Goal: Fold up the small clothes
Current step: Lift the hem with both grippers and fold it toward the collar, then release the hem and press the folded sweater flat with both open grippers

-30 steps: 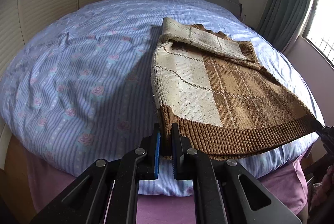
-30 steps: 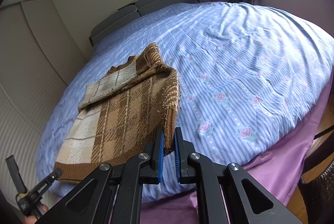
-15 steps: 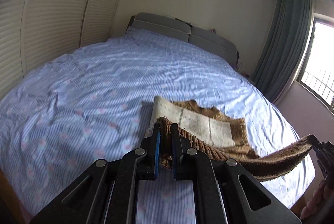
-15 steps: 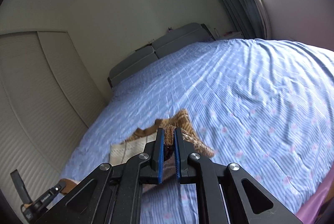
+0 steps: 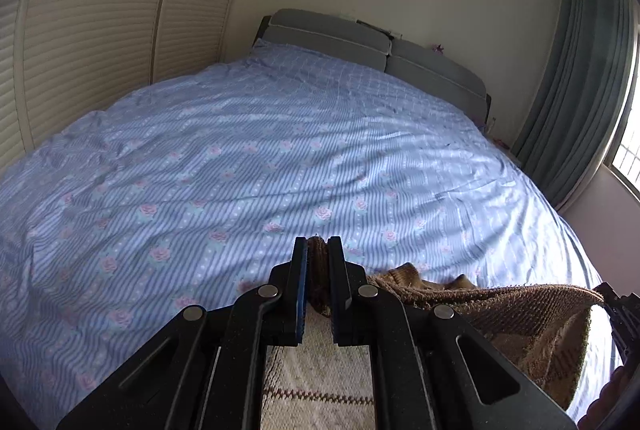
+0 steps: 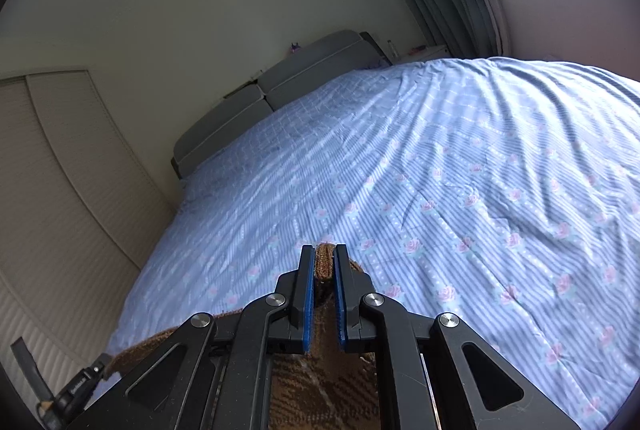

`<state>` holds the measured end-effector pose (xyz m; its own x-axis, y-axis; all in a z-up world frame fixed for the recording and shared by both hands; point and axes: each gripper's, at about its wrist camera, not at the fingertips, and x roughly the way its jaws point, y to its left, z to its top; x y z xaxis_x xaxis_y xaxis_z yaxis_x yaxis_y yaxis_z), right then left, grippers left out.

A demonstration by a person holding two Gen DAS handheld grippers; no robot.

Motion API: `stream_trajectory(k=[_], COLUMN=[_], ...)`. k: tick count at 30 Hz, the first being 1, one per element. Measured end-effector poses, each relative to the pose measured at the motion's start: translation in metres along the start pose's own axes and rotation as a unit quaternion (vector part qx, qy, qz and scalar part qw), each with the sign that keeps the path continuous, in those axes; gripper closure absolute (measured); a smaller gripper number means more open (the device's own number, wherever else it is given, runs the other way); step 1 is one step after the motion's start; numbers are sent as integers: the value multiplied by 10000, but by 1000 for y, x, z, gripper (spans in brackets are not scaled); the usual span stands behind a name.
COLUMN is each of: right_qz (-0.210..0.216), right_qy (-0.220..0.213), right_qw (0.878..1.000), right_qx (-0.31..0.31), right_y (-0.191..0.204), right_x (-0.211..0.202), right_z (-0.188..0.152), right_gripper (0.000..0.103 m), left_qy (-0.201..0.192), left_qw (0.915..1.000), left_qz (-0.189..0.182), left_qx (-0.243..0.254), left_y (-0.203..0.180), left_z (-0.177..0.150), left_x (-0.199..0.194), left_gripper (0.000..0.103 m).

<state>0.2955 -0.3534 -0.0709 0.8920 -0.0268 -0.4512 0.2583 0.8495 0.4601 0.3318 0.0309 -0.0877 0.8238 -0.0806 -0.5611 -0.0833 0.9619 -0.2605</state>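
My left tool (image 5: 318,250) was pinching the ribbed edge of the brown and cream checked knitted sweater (image 5: 532,318). My right tool (image 6: 324,258) was pinching another bit of the same edge. The two blue-lined fingers (image 6: 308,286) of each tool were pressed tight on the wool.

The sweater hung over the near end of the bed with the blue striped sheet with pink roses (image 5: 280,157). Its brown edge stretched from my left tool across to my right tool (image 5: 620,314), which showed at the side of the left view. A cream part (image 5: 316,382) of the sweater lay under my left tool.

At the far end of the bed stood the grey padded headboard (image 5: 360,41). Beside the bed were cream slatted closet doors (image 5: 92,29) on one side and a green curtain (image 5: 576,89) by the window on the other.
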Motion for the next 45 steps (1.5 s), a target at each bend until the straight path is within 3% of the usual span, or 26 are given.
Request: stream_trajectory(k=[4, 10, 12, 13, 16, 18, 23, 26, 29, 34, 37, 40, 45], right_qz=[-212, -488, -577, -621, -811, -893, -877, -887, -937, -1168, -1376, -1648, -1757], right_qy=[317, 555, 609, 607, 560, 531, 516, 462, 340, 513, 698, 900, 1041], right_qw=[9993, 9972, 9962, 9958, 9943, 9937, 9912, 9876, 9814, 9704, 9649, 9597, 9590], right_qx=[-46, -120, -253, -294, -396, -424, -843, -1209, -1640, -2049, -2128, -2089, -1967], right_y=[-7, -22, -20, -18, -13, -11, -1, 5, 14, 24, 21, 13, 0], right_x=[49, 82, 88, 89, 86, 80, 60, 47, 37, 49, 62, 76, 90], right_z=[-8, -24, -26, -27, -24, -21, -19, -22, -25, -31, -36, -43, -52], right_gripper=[94, 94, 93, 93, 65, 47, 43, 32, 29, 27, 27, 27, 27], left_qy=[308, 582, 581, 585, 545, 491, 361, 335, 399, 1098, 1321, 1297, 1099], left_qw=[9993, 9972, 9967, 9964, 9961, 9960, 9950, 9939, 9945, 9919, 9880, 9877, 9879], left_qz=[185, 382, 432, 478, 536, 551, 471, 422, 345, 154, 376, 536, 749], left_qx=[60, 286, 357, 391, 450, 507, 806, 966, 906, 619, 704, 688, 793], left_y=[2, 3, 0, -1, -2, -1, -3, -2, 2, 7, 8, 12, 9], left_z=[-5, -24, -26, -26, -24, -21, -21, -25, -26, -28, -34, -41, -49], left_x=[46, 80, 82, 82, 77, 69, 43, 32, 33, 66, 81, 87, 90], left_gripper=[92, 91, 88, 79, 56, 52, 43, 43, 39, 37, 37, 35, 34])
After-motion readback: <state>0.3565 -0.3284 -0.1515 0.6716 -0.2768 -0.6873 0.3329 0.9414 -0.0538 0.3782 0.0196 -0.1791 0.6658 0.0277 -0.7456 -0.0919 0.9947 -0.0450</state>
